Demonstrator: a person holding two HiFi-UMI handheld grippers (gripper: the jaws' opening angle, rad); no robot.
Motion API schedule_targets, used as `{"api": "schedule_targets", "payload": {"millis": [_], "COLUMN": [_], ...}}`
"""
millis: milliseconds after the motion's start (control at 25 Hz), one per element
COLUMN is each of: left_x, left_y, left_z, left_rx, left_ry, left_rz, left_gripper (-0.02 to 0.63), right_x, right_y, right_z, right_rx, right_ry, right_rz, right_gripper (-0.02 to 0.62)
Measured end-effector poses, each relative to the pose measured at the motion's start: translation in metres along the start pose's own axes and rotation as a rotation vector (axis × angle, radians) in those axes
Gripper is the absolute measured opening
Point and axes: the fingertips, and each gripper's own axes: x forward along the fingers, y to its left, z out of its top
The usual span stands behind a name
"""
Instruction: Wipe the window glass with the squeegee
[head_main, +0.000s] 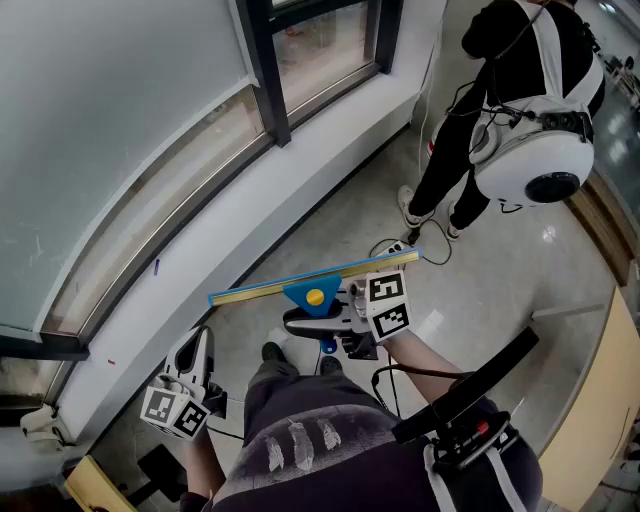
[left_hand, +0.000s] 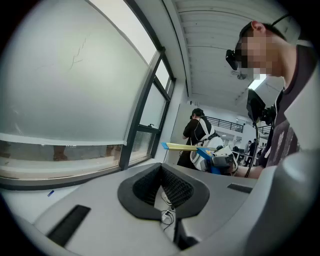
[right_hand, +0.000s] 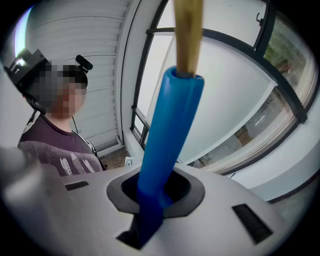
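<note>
Daylight through your large frosted window glass (head_main: 120, 90) keeps all three views bright and even, with only soft shadows. The glossy pale floor (head_main: 548, 235) throws small glints. Both gripper views bow strongly and go black at the corners. In your right gripper view the blue plastic squeegee handle (right_hand: 170, 125) sits close and blurred.

My L gripper (head_main: 192, 372) hangs low by my left leg, jaws pointing fwd and closed together w/ nothing between them. My R gripper (head_main: 332, 320) is out in front of my body and higher up, jaws pointing to my left and clamped tight on the squeegee (head_main: 315, 284) handle. R forearm (head_main: 432, 357) is bare, reaching fwd from my side.
</note>
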Motion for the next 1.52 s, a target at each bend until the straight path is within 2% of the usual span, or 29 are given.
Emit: {"api": "schedule_targets", "payload": {"millis": [320,480,600,680,840,1040,1160,1360,1520], "left_x": [0.042,0.062,0.081,0.091,0.094,0.1,0.11,0.131,0.161], "left_y": [0.042,0.084,0.13,0.176,0.268,0.356,0.377,0.393,0.394], "left_z": [0.01,0.021,0.03,0.052,0.102,0.132,0.151,0.179,0.208], "left_rx": [-0.022,-0.049,-0.084,-0.097,-0.052,-0.048,-0.032,-0.001,0.033], "left_ry": [-0.036,-0.082,-0.09,-0.103,-0.151,-0.16,-0.175,-0.204,-0.221], "left_rz": [-0.015,-0.016,-0.037,-0.027,0.009,0.011,0.015,0.013,0.011], "left_gripper": [0.005,0.005,0.005,0.005,0.005,0.005,0.005,0.005,0.005], "right_x": [0.02,0.044,0.063,0.089,0.155,0.23,0.251,0.261,0.261], "right_y": [-0.04,-0.07,-0.099,-0.135,-0.207,-0.261,-0.276,-0.3,-0.315], "right_z": [0.033,0.05,0.066,0.09,0.145,0.209,0.244,0.323,0.393], "right_rx": [-0.054,-0.079,-0.047,-0.007,0.04,-0.03,-0.052,0.019,-0.036], "right_ry": [0.049,0.122,0.114,0.101,0.104,0.116,0.116,0.035,0.055], "right_rz": [-0.011,-0.011,-0.045,-0.066,-0.042,-0.007,0.031,0.137,0.167], "right_gripper": [0.049,0.049,0.049,0.049,0.049,0.049,0.049,0.049,0.049]}}
